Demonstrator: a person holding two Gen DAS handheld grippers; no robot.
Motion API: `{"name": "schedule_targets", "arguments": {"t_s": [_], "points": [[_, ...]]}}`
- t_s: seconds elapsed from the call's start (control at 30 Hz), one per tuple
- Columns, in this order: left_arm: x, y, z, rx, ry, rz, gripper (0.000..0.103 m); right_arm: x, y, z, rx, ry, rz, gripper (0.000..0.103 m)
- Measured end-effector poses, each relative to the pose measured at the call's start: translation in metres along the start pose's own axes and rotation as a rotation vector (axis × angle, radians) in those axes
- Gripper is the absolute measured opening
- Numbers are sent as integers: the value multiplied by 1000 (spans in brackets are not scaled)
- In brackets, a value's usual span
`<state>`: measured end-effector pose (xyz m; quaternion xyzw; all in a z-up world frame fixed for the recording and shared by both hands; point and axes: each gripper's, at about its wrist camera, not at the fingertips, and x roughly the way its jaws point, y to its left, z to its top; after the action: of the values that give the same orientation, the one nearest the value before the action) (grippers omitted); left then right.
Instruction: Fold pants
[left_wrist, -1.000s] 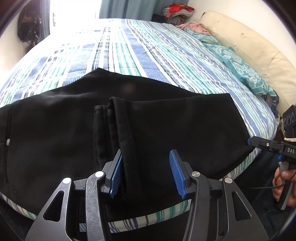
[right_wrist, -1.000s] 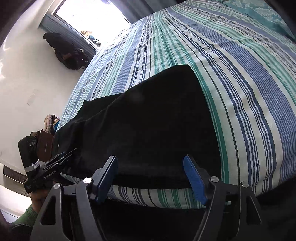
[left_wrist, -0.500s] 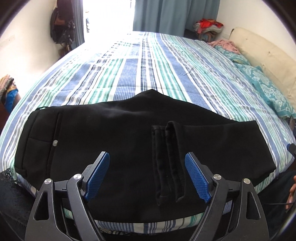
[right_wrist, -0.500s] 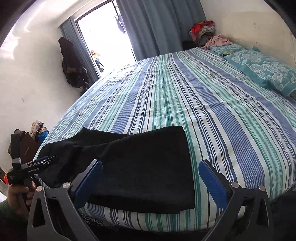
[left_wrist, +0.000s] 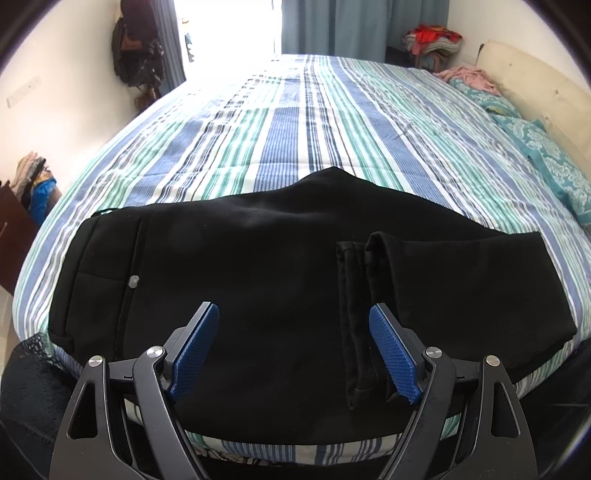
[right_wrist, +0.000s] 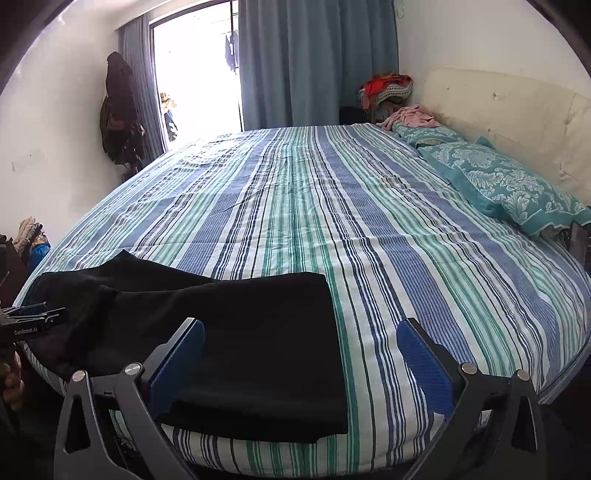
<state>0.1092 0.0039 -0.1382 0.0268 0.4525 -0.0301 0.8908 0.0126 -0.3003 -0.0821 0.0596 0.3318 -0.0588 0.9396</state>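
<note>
Black pants (left_wrist: 258, 280) lie folded along the near edge of the striped bed (left_wrist: 295, 129), waistband and button at the left, leg hems folded back on top at the right (left_wrist: 358, 317). My left gripper (left_wrist: 295, 347) is open and empty, held above the pants' near edge. In the right wrist view the pants (right_wrist: 240, 332) lie at the lower left. My right gripper (right_wrist: 301, 354) is open and empty above their right end. The left gripper (right_wrist: 33, 321) shows at the left edge of that view.
Teal pillows (right_wrist: 498, 184) and a cream headboard (right_wrist: 517, 110) line the bed's right side. Piled clothes (right_wrist: 388, 88) sit in the far corner by blue curtains (right_wrist: 314, 62). Dark bags (right_wrist: 118, 114) hang on the left wall.
Both grippers have pulled back and up from the pants. The left gripper let go of the folded leg hems and opened wide. The pants stay flat on the bed.
</note>
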Motion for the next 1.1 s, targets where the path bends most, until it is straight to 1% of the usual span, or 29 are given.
{"name": "schedule_targets", "arguments": {"t_s": [0.2,0.4,0.53,0.6,0.63,0.7,0.77,0.83,0.87,0.93,0.97,1.07,1.1], "points": [[2,1,-2,13,10,30,85,1,0,0,-9,7,-37,103],[1,8,-2,17,3,68,85,1,2,0,-18,12,-45,103],[3,29,1,-23,11,88,85,5,8,2,-23,21,-28,103],[4,47,9,-24,12,84,85,7,12,4,-29,24,-13,103],[3,62,17,-32,5,79,85,8,14,5,-33,25,-7,103],[2,104,37,-82,3,44,87,9,20,6,-43,28,7,103],[12,155,57,-169,72,-30,92,13,24,6,-55,38,25,103],[25,201,68,-261,120,-110,92,17,28,5,-65,49,39,103],[31,219,69,-294,134,-131,92,18,30,4,-69,52,45,103],[47,241,69,-325,174,-161,92,22,34,2,-83,61,49,103],[57,245,68,-332,199,-180,92,23,36,1,-90,65,48,103],[89,244,57,-331,284,-202,92,21,40,0,-106,62,46,103],[99,241,51,-334,313,-237,92,21,40,-1,-111,60,42,103]]}}
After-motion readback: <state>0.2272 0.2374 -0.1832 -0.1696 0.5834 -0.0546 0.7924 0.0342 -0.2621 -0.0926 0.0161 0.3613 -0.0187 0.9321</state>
